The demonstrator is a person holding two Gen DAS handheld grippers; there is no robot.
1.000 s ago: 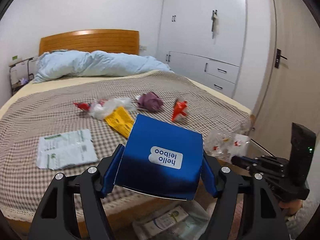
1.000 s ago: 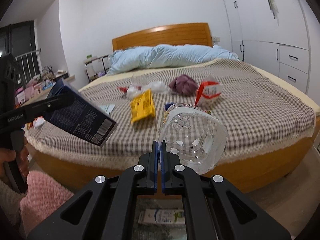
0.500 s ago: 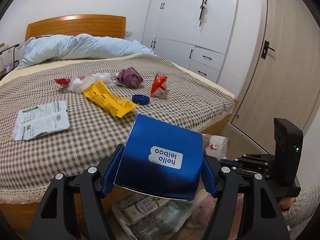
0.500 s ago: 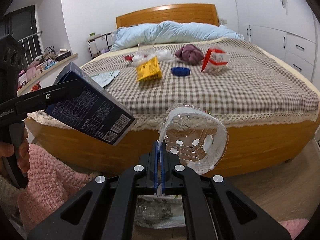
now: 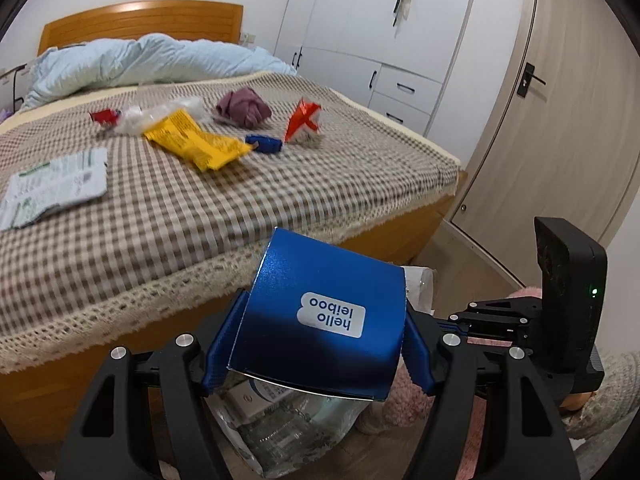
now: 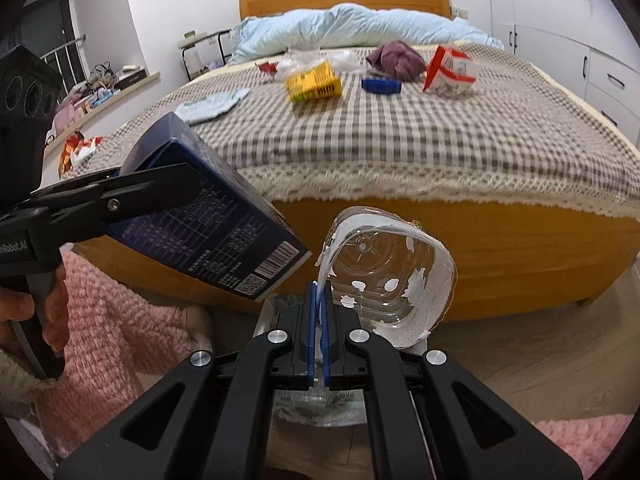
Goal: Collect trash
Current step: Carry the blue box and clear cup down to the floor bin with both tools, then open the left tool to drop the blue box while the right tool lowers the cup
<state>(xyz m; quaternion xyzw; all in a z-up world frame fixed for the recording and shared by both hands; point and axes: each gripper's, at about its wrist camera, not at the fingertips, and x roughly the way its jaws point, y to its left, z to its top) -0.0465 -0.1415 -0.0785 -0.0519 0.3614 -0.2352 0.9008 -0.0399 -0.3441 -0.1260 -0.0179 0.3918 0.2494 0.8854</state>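
A wide bed (image 5: 168, 216) with a checked cover fills the room, trash scattered across it: a yellow wrapper (image 5: 196, 142), a red and white carton (image 6: 450, 68), a blue cap (image 6: 382, 86). Below its foot, a clear trash bag (image 5: 280, 432) sits on the floor. The left gripper (image 5: 316, 344) is clamped across the sides of a blue box (image 5: 320, 320), which looks light, stiff cardboard, its long axis slanting down towards the bag. The right gripper (image 6: 319, 320), jaws together, pinches the rim of a clear plastic tray (image 6: 390, 280), thin, flexible and probably slippery, hanging open-side forward above the bag.
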